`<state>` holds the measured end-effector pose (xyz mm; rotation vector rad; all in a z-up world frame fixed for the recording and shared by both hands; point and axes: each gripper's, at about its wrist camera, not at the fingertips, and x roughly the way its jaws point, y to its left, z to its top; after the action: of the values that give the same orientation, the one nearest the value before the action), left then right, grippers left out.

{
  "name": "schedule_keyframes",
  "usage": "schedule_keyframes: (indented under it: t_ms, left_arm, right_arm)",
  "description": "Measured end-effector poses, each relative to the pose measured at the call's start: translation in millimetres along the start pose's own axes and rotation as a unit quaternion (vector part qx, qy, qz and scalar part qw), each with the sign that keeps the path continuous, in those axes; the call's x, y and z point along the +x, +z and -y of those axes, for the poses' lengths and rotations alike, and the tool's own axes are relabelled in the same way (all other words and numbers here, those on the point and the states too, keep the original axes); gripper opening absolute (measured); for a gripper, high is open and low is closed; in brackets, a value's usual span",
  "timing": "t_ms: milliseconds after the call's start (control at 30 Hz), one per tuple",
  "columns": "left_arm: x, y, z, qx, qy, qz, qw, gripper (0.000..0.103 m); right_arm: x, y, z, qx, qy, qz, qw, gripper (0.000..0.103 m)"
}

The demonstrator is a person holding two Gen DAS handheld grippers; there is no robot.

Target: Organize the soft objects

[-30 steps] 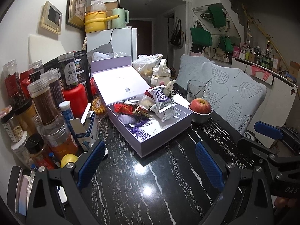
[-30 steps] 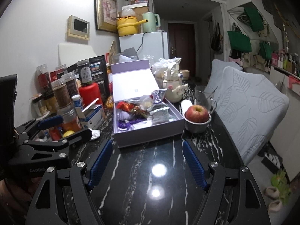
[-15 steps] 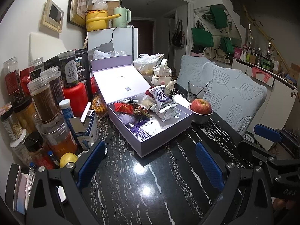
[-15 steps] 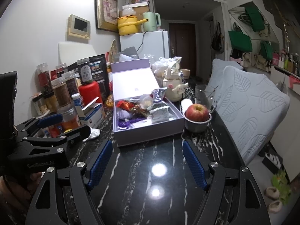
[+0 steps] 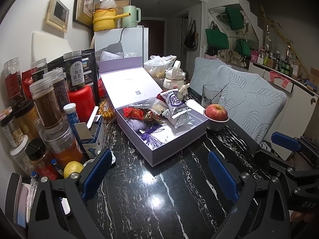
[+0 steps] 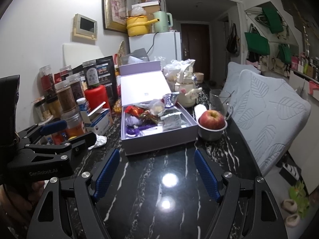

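**Packets lie heaped in the lilac box, both grippers empty**

Packets point(image 5: 175, 109) and wrappers sit piled toward the far end of the box point(image 5: 179, 145), whose lid stands open behind it. A red wrapper point(image 5: 132, 112) and a purple tassel point(image 5: 151, 135) lie at the box's left side; the near right corner of its floor is bare. An apple point(image 5: 216, 112) in a bowl stands just right of the box.

Left gripper point(image 5: 157, 171) and right gripper point(image 6: 156, 171) both hover over the dark table short of the box, jaws spread wide and holding nothing.

This fits either a box being filled or one about to be sorted, so no single move is certain. Any pinch on these crinkly packets should probably take an edge or seam, close gently, and lift clear of the tassel threads so nothing drags.
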<state>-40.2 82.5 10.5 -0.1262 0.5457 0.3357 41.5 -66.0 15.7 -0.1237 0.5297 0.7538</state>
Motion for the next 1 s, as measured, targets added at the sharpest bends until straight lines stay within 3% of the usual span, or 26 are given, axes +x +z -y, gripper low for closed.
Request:
schedule_keyframes:
  t_ms: [1000]
  left_arm:
    - [6.0,-5.8,-0.1,0.005,0.019,-0.002,0.9998,0.099]
  right_arm:
    - [15.2,-10.1,10.7,-0.002,-0.004,-0.022,1.000,0.078]
